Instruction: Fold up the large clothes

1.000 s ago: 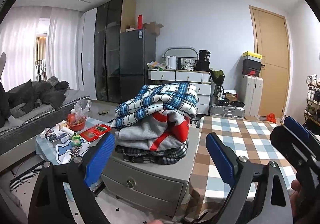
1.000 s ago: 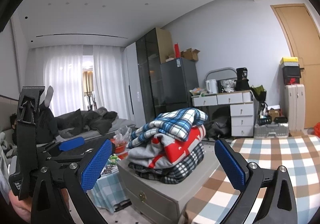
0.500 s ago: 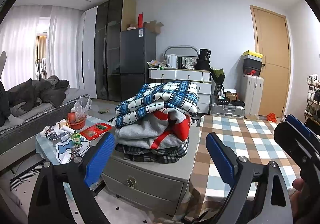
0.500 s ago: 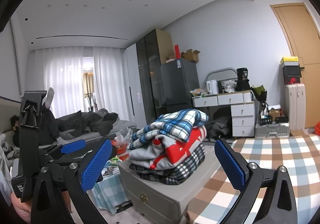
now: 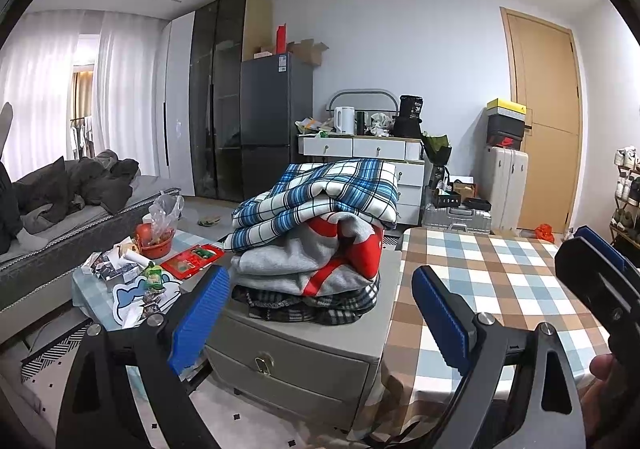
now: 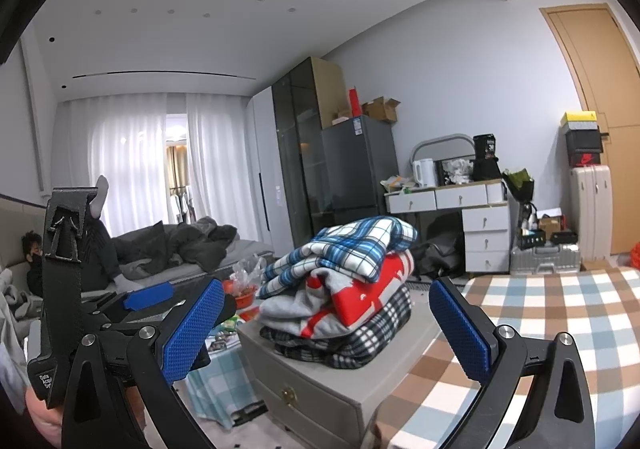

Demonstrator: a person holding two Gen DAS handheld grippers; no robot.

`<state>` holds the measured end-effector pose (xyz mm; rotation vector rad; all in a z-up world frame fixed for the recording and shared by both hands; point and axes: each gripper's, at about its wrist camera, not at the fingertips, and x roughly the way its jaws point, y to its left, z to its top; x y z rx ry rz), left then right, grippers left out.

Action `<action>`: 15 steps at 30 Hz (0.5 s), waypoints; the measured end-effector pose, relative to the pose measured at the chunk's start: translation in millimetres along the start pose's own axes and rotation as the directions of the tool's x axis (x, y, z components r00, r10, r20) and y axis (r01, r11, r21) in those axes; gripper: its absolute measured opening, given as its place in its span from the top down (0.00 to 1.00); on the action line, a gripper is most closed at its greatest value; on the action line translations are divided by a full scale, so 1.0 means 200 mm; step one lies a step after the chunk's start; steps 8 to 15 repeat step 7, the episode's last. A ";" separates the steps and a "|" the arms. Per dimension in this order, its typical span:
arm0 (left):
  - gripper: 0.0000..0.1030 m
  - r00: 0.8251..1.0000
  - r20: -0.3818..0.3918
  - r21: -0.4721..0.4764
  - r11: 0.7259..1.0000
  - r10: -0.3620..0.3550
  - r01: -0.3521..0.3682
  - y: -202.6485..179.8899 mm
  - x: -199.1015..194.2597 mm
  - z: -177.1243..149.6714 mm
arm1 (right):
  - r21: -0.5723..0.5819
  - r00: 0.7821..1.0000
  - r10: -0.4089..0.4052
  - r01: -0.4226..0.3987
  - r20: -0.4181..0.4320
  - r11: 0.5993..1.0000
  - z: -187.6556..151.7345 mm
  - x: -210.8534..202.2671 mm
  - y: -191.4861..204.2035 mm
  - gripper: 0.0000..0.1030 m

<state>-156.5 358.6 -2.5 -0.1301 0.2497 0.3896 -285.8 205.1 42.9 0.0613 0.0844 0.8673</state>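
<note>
Both claws, left [image 5: 316, 313] and right [image 6: 326, 323], spread, empty. Clothes pile [image 5: 316, 233] sat at 12 o'clock on cabinet [image 5: 296, 345], beside desk [image 5: 500, 289]. Soft, bulky, floppy; looked best pinched at top plaid's [image 5: 332, 189] edge.

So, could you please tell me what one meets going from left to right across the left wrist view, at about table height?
Sofa with dark bedding → cluttered low table → clothes pile on the grey drawer unit → checked tablecloth → right gripper.
</note>
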 end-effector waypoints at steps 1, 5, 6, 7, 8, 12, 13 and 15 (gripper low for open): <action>0.13 1.000 0.000 0.000 1.000 0.000 0.000 0.00 0.00 0.00 | 0.004 1.000 -0.001 0.001 0.001 1.000 0.00 0.00 0.00 0.00; 0.13 1.000 -0.003 0.004 1.000 -0.006 0.006 -0.01 0.00 -0.01 | 0.017 1.000 -0.004 0.004 0.001 1.000 -0.01 0.00 -0.02 0.00; 0.13 1.000 -0.010 0.014 1.000 -0.012 0.012 -0.02 0.01 -0.01 | 0.017 1.000 -0.006 0.006 0.003 1.000 -0.01 0.00 -0.02 0.00; 0.13 1.000 -0.016 0.014 1.000 -0.023 0.023 -0.03 0.02 -0.01 | 0.015 1.000 -0.012 0.012 0.006 1.000 -0.01 -0.01 -0.03 0.00; 0.13 1.000 -0.016 0.014 1.000 -0.023 0.023 -0.03 0.02 -0.01 | 0.015 1.000 -0.012 0.012 0.006 1.000 -0.01 -0.01 -0.03 0.00; 0.13 1.000 -0.016 0.014 1.000 -0.023 0.023 -0.03 0.02 -0.01 | 0.015 1.000 -0.012 0.012 0.006 1.000 -0.01 -0.01 -0.03 0.00; 0.13 1.000 -0.016 0.014 1.000 -0.023 0.023 -0.03 0.02 -0.01 | 0.015 1.000 -0.012 0.012 0.006 1.000 -0.01 -0.01 -0.03 0.00; 0.13 1.000 -0.016 0.014 1.000 -0.023 0.023 -0.03 0.02 -0.01 | 0.015 1.000 -0.012 0.012 0.006 1.000 -0.01 -0.01 -0.03 0.00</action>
